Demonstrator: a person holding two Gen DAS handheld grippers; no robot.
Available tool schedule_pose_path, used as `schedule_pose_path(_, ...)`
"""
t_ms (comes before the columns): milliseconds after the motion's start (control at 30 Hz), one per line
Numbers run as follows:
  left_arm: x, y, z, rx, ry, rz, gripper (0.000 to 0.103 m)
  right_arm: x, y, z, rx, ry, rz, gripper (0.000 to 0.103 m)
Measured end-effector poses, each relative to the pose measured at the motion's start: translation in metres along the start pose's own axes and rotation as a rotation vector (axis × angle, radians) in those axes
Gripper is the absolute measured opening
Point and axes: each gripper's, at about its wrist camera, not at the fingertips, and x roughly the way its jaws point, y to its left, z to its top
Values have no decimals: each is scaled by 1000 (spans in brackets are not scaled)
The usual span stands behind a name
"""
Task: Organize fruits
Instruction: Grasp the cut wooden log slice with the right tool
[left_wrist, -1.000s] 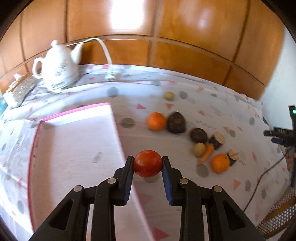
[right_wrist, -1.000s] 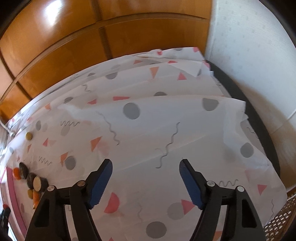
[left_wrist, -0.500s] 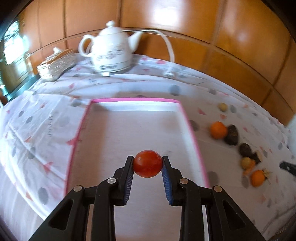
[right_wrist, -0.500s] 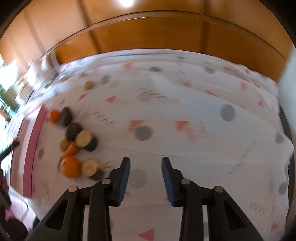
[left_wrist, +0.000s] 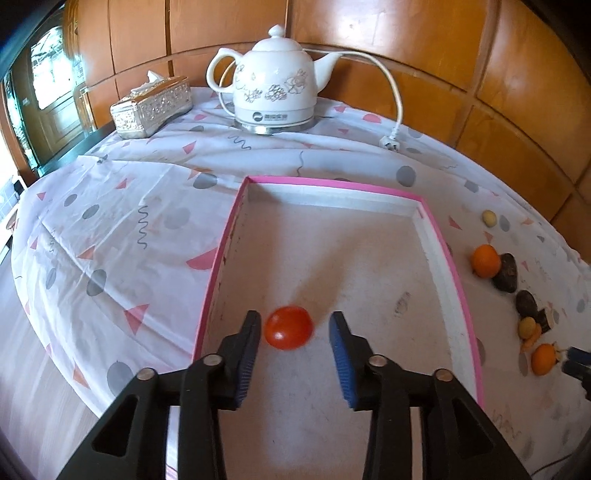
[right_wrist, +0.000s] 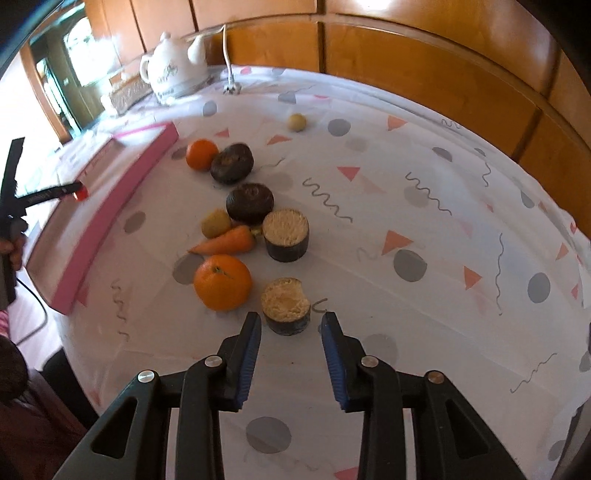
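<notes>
Your left gripper (left_wrist: 293, 334), opening, has dropped the tomato (left_wrist: 289, 327) into the pink-rimmed tray (left_wrist: 436, 236) (first fruit in); your right gripper (right_wrist: 291, 334) hangs unclenched, empty, oranges (right_wrist: 222, 282) still out.

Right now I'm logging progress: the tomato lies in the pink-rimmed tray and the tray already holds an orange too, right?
No orange is in the tray. The left wrist view shows only the tomato there; both oranges lie on the tablecloth.
</notes>
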Motion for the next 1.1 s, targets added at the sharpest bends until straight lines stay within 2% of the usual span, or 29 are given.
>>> schedule_pose_path(300, -37, -5, -26, 26, -62, -6, 63, 21, 16, 6, -88, 29, -54, 34)
schedule_pose_path(433, -45, -4, -35, 31, -81, 25, 66, 25, 23, 4, -142, 34, -86, 33)
schedule_pose_path(567, -52, 1, -39, 23, -99, 41, 68, 24, 21, 3, -124, 37, -82, 33)
schedule_pose_path(700, -58, 6, -42, 11, -117, 50, 74, 22, 19, 2, -99, 38, -85, 33)
schedule_pose_path(867, -62, 14, -46, -8, -121, 59, 74, 14, 14, 2, -56, 21, -127, 33)
schedule_pose_path(1100, -65, 27, -47, -67, -125, 63, 81, 2, 5, 0, -2, 1, -180, 33)
